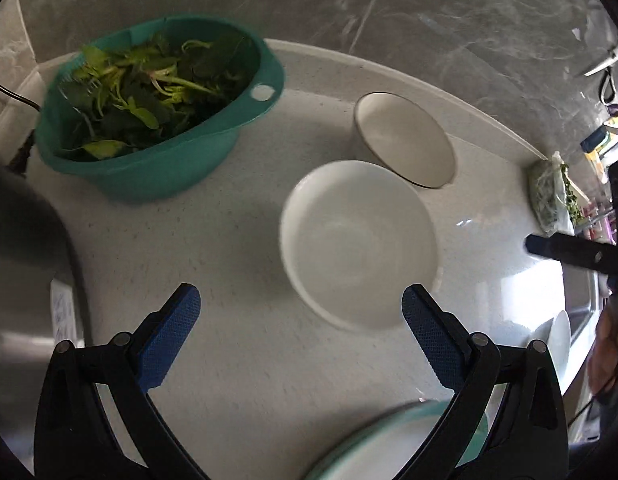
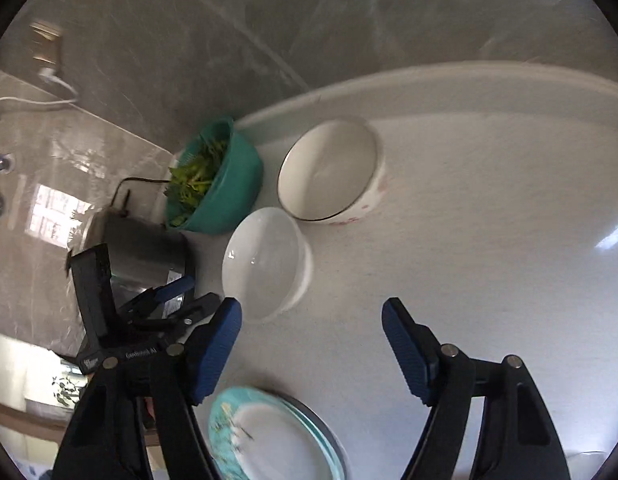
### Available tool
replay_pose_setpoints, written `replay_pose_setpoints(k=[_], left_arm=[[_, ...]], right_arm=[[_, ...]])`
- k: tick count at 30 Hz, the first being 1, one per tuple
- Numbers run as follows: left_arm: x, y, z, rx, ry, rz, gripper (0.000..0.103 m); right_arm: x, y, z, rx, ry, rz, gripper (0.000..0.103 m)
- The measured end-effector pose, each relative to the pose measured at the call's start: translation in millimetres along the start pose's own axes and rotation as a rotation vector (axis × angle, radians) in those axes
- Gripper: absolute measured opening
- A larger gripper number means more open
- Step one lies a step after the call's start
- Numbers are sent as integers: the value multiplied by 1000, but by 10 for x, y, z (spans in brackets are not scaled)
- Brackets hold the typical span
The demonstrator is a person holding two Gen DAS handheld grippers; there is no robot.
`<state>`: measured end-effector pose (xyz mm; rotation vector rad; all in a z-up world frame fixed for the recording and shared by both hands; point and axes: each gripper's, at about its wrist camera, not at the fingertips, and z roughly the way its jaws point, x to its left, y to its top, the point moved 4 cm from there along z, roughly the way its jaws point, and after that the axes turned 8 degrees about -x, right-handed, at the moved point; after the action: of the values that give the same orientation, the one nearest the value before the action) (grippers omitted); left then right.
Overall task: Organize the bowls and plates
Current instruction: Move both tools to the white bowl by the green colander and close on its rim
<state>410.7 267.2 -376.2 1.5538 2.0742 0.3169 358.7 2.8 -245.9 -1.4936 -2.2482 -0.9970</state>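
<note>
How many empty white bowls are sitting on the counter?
2: a plain white bowl near the gripper, and a dark-rimmed bowl just behind it by the wall. More may be out of view.

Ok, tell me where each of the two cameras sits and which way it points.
Left wrist: on the left gripper, looking down along its open fingers at the plain white bowl; the right gripper and a hand show at the right edge.
Right wrist: on the right gripper, fingers open, facing the counter and wall; the left gripper shows at the left.
Shared: plain white bowl, rimmed bowl, teal colander of greens, teal-edged plates.
</note>
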Motion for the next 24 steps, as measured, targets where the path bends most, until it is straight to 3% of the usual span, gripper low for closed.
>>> replay_pose_setpoints(k=[8,10,12,14,16,18,20,22,24], left_arm=[[216,142,358,25,-43,-3,100],[268,153,460,37,-50,-9,90],[340,187,590,51,-52,-14,65],[355,182,628,53,-56,-16,55],[382,189,674,56,-49,-18,53],[379,182,721,65,-61,-18,42],[382,196,768,72,-71,-16,38],[383,211,801,76,-80,-15,32],[383,203,812,78,-79,-15,28]], right_arm=[[-56,-38,468,35,-51,72,72],[-47,-53,563,56,-50,79,72],[-75,-62,673,66,-67,89,72],[-110,-67,766,74,-75,103,72],[-164,-88,836,76,-82,126,72],[-187,-104,893,79,-80,139,67],[-186,-114,937,80,-72,142,63],[-187,-113,1001,88,-64,145,55],[-188,-137,1062,107,-61,150,40]])
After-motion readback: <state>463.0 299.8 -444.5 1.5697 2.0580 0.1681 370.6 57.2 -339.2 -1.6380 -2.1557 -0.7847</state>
